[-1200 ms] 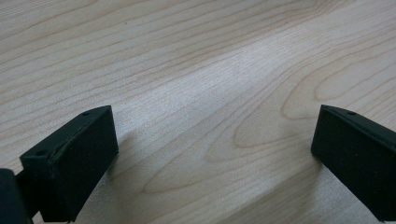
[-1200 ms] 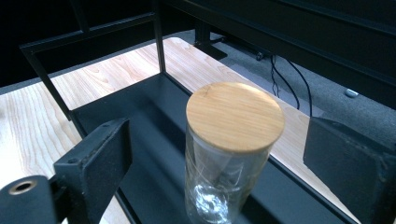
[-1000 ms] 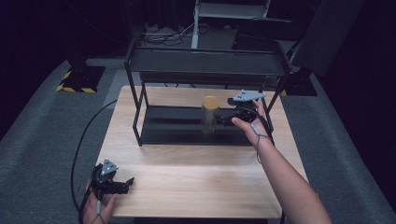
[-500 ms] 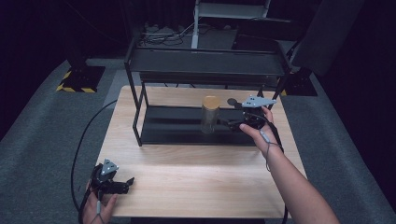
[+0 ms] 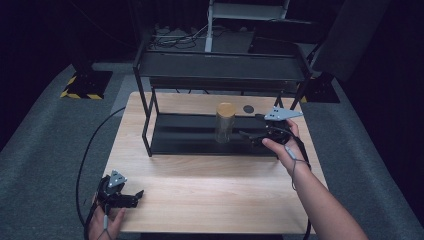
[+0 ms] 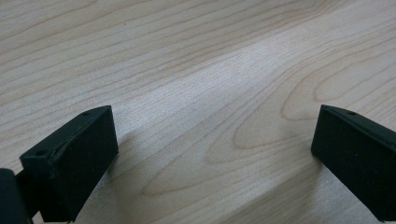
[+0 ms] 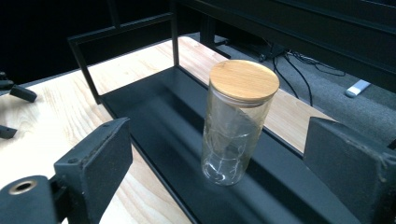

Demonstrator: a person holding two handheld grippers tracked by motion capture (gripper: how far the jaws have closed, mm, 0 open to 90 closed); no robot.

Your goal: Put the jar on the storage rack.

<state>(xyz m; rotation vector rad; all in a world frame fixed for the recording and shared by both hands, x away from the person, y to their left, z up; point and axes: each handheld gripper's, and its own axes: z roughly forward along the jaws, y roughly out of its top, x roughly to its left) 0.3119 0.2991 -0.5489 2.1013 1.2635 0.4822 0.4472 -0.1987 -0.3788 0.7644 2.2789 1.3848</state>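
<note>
Moved since the earlier frames: the right gripper (image 5: 248,135) is drawing back to the right along the lower shelf, and a gap is now showing between its tips and the glass jar (image 5: 224,123), where a second ago it was reaching up beside the jar.

Item, glass jar: clear, cylindrical, capped with a round bamboo lid (image 7: 243,80); standing upright on the black lower shelf (image 5: 190,134) of the metal rack (image 5: 220,65), near the shelf's middle. The right gripper view is showing it centred ahead of the jaws and touching neither one.

Item, right gripper: held in the person's right hand (image 5: 282,147), jaws spread wide and gripping nothing, pointing left toward the jar.

Item, left gripper (image 5: 137,194): lying low at the near left corner of the wooden table (image 5: 200,185), held in the left hand (image 5: 102,225); jaws standing wide apart over bare wood, empty.
</note>
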